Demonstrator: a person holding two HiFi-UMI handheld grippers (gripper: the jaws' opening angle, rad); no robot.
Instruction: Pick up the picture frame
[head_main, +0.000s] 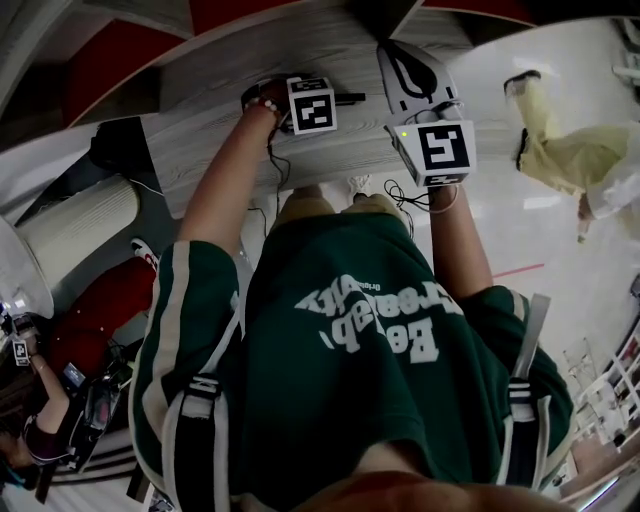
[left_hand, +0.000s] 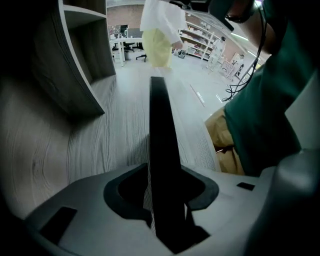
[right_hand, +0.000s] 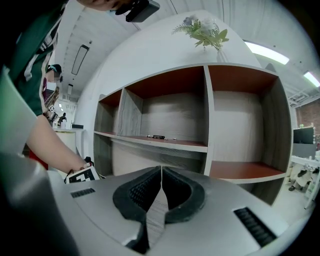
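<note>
The picture frame (left_hand: 160, 130) shows edge-on as a thin black slab that stands upright over the grey wood-grain surface (left_hand: 115, 125). My left gripper (left_hand: 162, 172) is shut on its near end, one pad on each face. In the head view the left gripper (head_main: 335, 100) reaches over that surface (head_main: 215, 140), and a short dark strip of the frame (head_main: 352, 97) sticks out past its marker cube. My right gripper (right_hand: 161, 170) is shut with nothing between its pads. It is held up to the right of the left one (head_main: 400, 60), facing the shelves.
A grey shelf unit (right_hand: 207, 115) with red-brown cubbies fills the right gripper view, with a plant (right_hand: 202, 32) on top and a small dark pen-like thing (right_hand: 157, 136) on one shelf. A shelf wall (left_hand: 75, 60) stands left of the frame. A person in yellow (head_main: 560, 150) stands nearby.
</note>
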